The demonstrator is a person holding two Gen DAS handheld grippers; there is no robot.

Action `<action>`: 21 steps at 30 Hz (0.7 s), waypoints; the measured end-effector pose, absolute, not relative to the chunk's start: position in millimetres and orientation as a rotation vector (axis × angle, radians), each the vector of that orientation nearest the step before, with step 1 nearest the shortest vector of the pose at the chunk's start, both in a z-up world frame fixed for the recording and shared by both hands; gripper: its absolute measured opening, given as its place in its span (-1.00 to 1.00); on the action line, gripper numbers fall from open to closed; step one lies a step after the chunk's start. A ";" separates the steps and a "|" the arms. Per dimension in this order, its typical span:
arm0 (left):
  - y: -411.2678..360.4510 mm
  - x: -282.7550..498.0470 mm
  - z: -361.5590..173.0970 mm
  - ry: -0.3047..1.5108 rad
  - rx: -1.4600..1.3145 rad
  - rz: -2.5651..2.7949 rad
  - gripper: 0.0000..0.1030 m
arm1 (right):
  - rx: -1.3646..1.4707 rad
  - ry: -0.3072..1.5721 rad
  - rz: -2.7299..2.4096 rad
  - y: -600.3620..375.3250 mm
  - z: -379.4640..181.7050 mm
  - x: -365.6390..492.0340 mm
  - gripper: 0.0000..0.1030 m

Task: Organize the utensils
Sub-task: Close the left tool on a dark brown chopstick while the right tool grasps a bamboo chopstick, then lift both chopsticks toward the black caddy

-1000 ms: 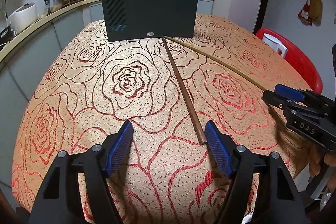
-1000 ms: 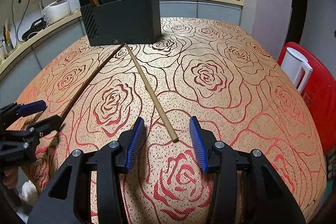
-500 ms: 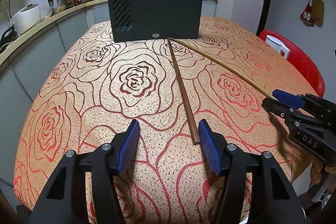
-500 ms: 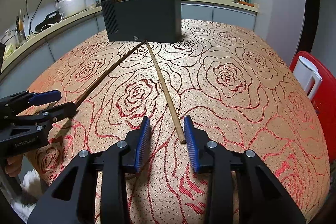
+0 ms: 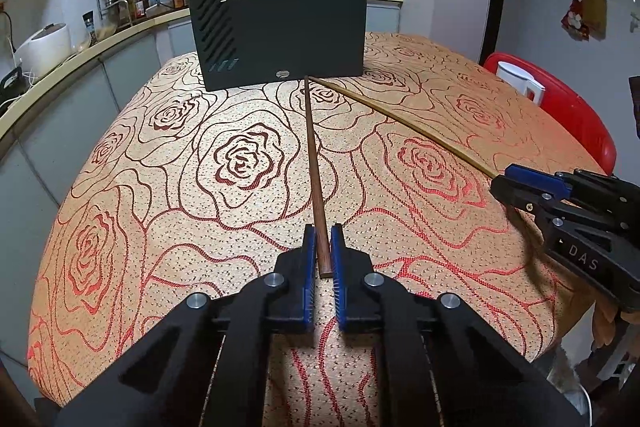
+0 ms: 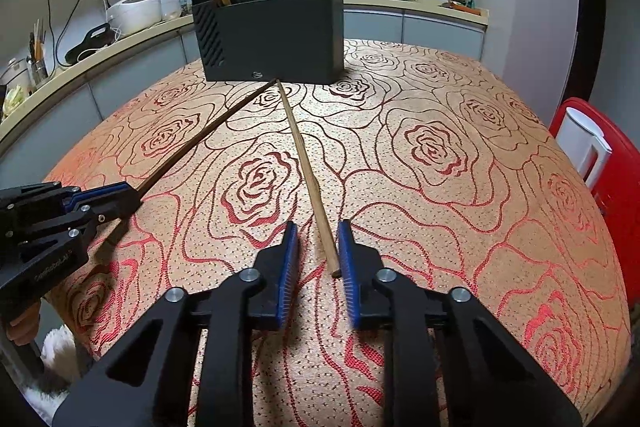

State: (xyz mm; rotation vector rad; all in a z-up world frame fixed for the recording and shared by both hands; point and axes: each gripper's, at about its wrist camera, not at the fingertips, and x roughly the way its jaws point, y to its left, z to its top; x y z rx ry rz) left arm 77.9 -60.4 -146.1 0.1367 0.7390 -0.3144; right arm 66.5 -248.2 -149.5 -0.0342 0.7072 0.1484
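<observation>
On the table's near edge: my two grippers, one chopstick each.
Left gripper point(image 5: 321, 247): jaws have just been closing; pads clamped on the dark chopstick point(image 5: 314, 163) at its near end.
Right gripper point(image 6: 318, 247): also closing; light chopstick point(image 6: 306, 171) between the pads, a gap on one side, not yet gripped.
Holder point(image 5: 280, 39): far edge of the table point(image 5: 120, 227), both tips just before it.
Advice: I finish the right squeeze, then lift both level.

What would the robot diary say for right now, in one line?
left gripper: shut on dark chopstick | right gripper: closing around light chopstick, not yet clamped | both chopsticks flat on tablecloth | holder: waiting
</observation>
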 end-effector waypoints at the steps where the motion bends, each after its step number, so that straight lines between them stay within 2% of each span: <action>1: -60.0 78.0 -146.0 0.740 0.136 -0.315 -0.85 | -0.037 0.706 0.150 -247.5 -149.5 66.2 -0.69; 3: -58.5 78.6 -144.5 0.743 0.136 -0.315 -0.86 | -0.045 0.706 0.149 -246.3 -149.4 65.9 -0.70; 5: -55.6 78.6 -141.3 0.737 0.135 -0.313 -0.86 | -0.044 0.711 0.147 -247.1 -148.8 66.0 -0.82; 13: -38.0 75.8 -108.3 0.664 0.119 -0.303 -0.87 | 0.032 0.744 0.182 -254.7 -143.0 65.8 -0.85; 21: -30.6 69.2 -70.1 0.581 0.127 -0.299 -0.87 | 0.083 0.643 0.199 -263.9 -102.1 55.1 -0.86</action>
